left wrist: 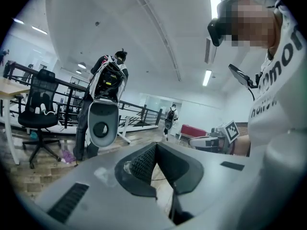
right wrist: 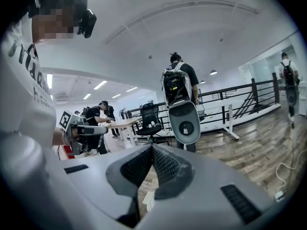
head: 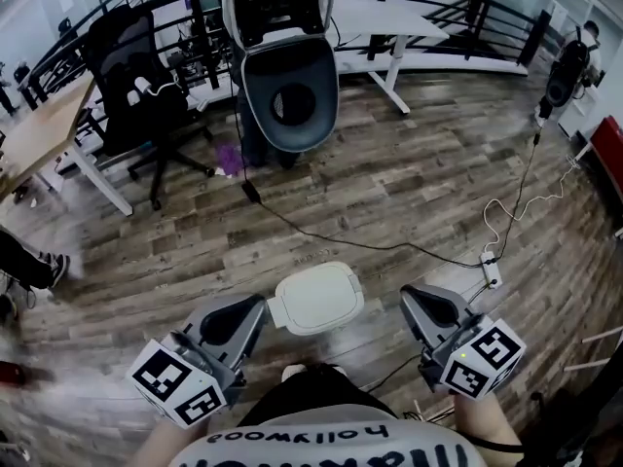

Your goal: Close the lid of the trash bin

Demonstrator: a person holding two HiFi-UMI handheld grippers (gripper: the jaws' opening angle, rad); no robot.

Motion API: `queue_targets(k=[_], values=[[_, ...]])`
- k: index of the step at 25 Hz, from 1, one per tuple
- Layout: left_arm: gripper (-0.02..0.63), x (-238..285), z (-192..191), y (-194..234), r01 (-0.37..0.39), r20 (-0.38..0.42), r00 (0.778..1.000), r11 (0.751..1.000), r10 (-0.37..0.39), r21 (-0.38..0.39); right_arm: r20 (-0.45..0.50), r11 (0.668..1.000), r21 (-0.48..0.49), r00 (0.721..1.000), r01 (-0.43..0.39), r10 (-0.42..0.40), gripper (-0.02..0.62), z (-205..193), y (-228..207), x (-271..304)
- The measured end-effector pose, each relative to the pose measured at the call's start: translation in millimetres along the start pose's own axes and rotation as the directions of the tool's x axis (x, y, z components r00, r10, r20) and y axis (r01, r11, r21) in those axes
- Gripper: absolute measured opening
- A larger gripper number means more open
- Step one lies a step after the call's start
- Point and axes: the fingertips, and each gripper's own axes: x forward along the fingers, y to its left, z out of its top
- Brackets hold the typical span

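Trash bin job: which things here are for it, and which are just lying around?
For the job:
trash bin
left gripper
right gripper

Just lying about:
office chair
wooden desk
black cable
power strip

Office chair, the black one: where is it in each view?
Head view: office chair upper left, beside the wooden desk.
Left gripper view: office chair far left, mid-height.
Right gripper view: office chair centre, left of the standing person.
Shared landmark: black railing behind it.
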Motion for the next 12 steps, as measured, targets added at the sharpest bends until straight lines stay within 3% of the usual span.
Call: queue_targets(k=[12], values=[[0.007,-1,-12,-4,-0.019,-0.016,1.0,0.999,0.019,-0.046,-0.013,1.0,-0.001,1.0,0.004,-0.004,0.008,-2,-12,-3]])
